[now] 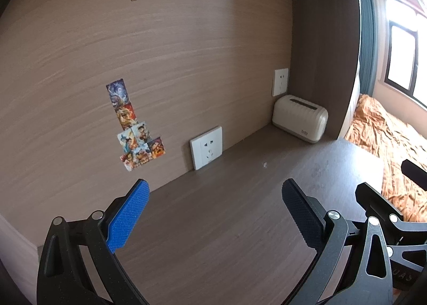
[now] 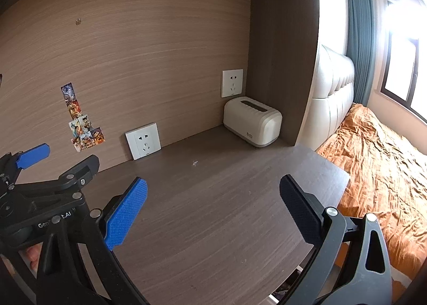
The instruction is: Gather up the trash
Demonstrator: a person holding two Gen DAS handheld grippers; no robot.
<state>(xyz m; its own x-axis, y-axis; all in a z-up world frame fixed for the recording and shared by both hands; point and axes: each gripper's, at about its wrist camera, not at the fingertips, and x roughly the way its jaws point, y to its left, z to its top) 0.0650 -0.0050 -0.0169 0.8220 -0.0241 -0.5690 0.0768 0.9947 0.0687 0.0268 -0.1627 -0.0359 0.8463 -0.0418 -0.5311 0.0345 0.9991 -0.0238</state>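
Note:
A tiny white scrap of trash (image 1: pixel 264 164) lies on the dark wooden desk (image 1: pixel 226 225), out in front of the wall sockets; it also shows in the right wrist view (image 2: pixel 195 163). My left gripper (image 1: pixel 216 193) is open and empty above the desk, well short of the scrap. My right gripper (image 2: pixel 213 193) is open and empty too, to the right of the left one. The left gripper (image 2: pixel 32 161) shows at the left edge of the right wrist view.
A cream tissue box (image 2: pixel 252 121) stands in the desk's back right corner. Two white wall sockets (image 2: pixel 143 140) (image 2: pixel 232 83) sit on the back panel, with picture stickers (image 2: pixel 82 129) to their left. A bed with an orange cover (image 2: pixel 379 166) lies past the desk's right edge.

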